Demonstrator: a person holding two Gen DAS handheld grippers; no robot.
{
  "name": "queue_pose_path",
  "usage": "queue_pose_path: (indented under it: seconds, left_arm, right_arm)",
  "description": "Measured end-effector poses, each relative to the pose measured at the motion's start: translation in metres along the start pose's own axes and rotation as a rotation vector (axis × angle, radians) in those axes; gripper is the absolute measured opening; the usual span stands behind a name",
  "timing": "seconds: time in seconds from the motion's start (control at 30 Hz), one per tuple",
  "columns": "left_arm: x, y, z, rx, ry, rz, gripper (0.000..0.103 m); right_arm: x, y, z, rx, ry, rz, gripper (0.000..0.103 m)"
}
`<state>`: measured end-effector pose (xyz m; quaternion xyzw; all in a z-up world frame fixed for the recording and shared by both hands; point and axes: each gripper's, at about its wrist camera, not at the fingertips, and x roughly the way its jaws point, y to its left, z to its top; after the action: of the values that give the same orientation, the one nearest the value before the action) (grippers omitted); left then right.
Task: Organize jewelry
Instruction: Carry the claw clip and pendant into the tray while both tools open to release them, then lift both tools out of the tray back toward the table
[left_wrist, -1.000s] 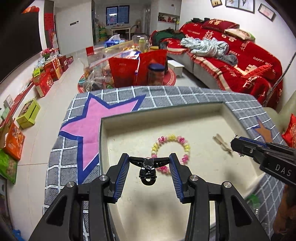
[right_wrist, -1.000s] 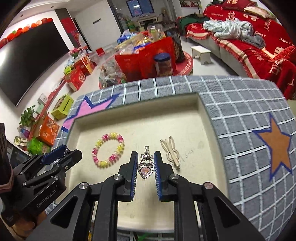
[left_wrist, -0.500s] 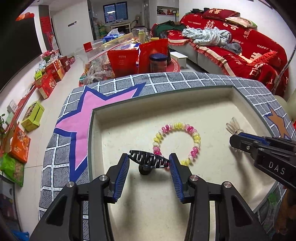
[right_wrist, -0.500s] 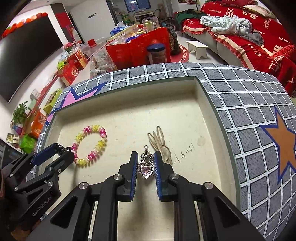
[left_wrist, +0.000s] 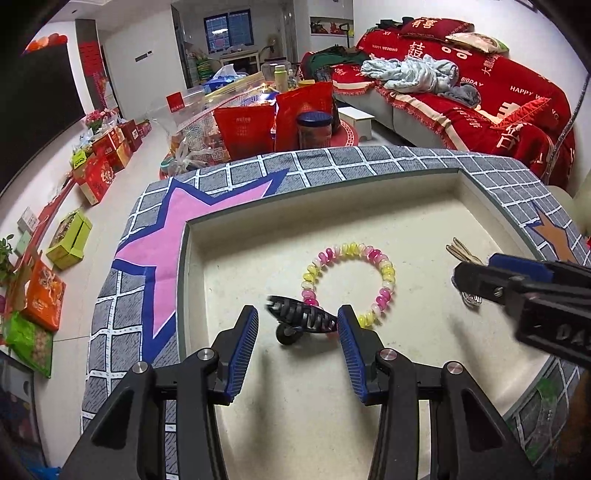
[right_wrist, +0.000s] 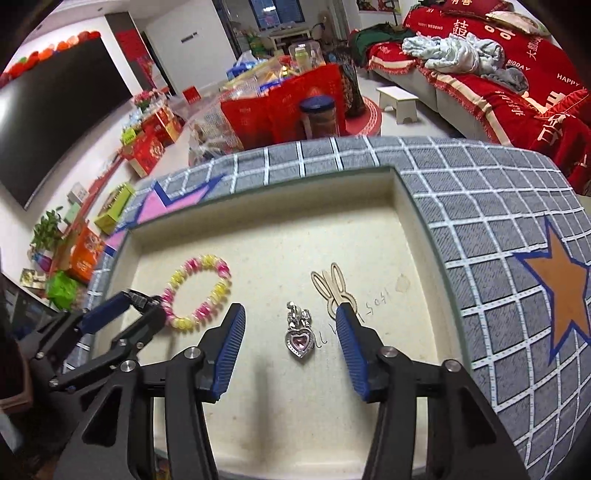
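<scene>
A black hair claw (left_wrist: 301, 319) lies on the cream tray (left_wrist: 258, 258) against the pink-and-yellow bead bracelet (left_wrist: 386, 273). My left gripper (left_wrist: 297, 328) straddles the claw; its jaws are opening and the left pad is clear of it. In the right wrist view a silver pendant with a pink heart (right_wrist: 299, 339) lies on the tray (right_wrist: 277, 258). It sits between the opening jaws of my right gripper (right_wrist: 291, 325), and neither pad touches it. A beige rabbit-shaped hairpin (right_wrist: 334, 286) lies just beyond the right finger. The bracelet (right_wrist: 221, 286) is to the left.
The tray is sunk into a grey checked cover with a pink star (left_wrist: 177, 236) and an orange star (right_wrist: 561, 291). My left gripper (right_wrist: 144, 314) is beside the bracelet. Beyond the cover are red gift boxes (left_wrist: 243, 129) and a red sofa (left_wrist: 498, 99).
Both grippers have widened. The right one let go of the heart pendant, which now lies on the tray. The left one lowered the hair claw and released it beside the bracelet.
</scene>
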<state>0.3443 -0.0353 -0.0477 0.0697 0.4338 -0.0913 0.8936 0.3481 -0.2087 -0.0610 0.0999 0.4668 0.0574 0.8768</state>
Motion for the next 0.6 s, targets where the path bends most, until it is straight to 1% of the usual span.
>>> queue_pose_path:
  seconds: [0.03, 0.07, 0.1, 0.13, 0.27, 0.33, 0.43, 0.5, 0.57, 0.6]
  left_arm:
    - [-0.002, 0.0, 0.0, -0.004, -0.005, 0.002, 0.08]
    - [-0.004, 0.001, 0.0, -0.008, -0.012, 0.004, 0.098]
    - [-0.007, 0.002, 0.0, -0.013, -0.03, 0.011, 0.1]
    - [-0.011, 0.001, 0.0, -0.012, -0.047, 0.012, 0.1]
    - [-0.018, 0.001, 0.002, -0.011, -0.046, 0.001, 0.1]
    - [-0.027, 0.003, 0.001, -0.02, -0.061, -0.009, 0.1]
    - [-0.039, 0.006, -0.002, -0.028, -0.077, -0.011, 0.103]
    - [-0.049, 0.009, -0.004, -0.038, -0.093, -0.012, 0.103]
    - [-0.059, 0.011, -0.007, -0.039, -0.097, -0.017, 0.103]
    - [-0.066, 0.012, -0.01, -0.04, -0.099, -0.022, 0.103]
  right_arm:
    - [-0.003, 0.0, 0.001, 0.002, -0.007, 0.004, 0.055]
    - [-0.008, 0.0, 0.001, 0.005, -0.015, 0.009, 0.056]
    - [-0.011, 0.0, 0.001, 0.009, -0.02, 0.013, 0.056]
    - [-0.014, 0.001, 0.001, 0.013, -0.025, 0.017, 0.057]
    - [-0.025, -0.002, -0.003, 0.038, -0.038, 0.032, 0.061]
    - [-0.032, -0.005, -0.006, 0.049, -0.045, 0.036, 0.062]
    - [-0.043, -0.005, -0.011, 0.062, -0.057, 0.042, 0.069]
    - [-0.052, -0.006, -0.016, 0.067, -0.067, 0.049, 0.073]
    - [-0.062, -0.006, -0.02, 0.07, -0.076, 0.054, 0.08]
    - [-0.066, -0.007, -0.022, 0.07, -0.081, 0.056, 0.081]
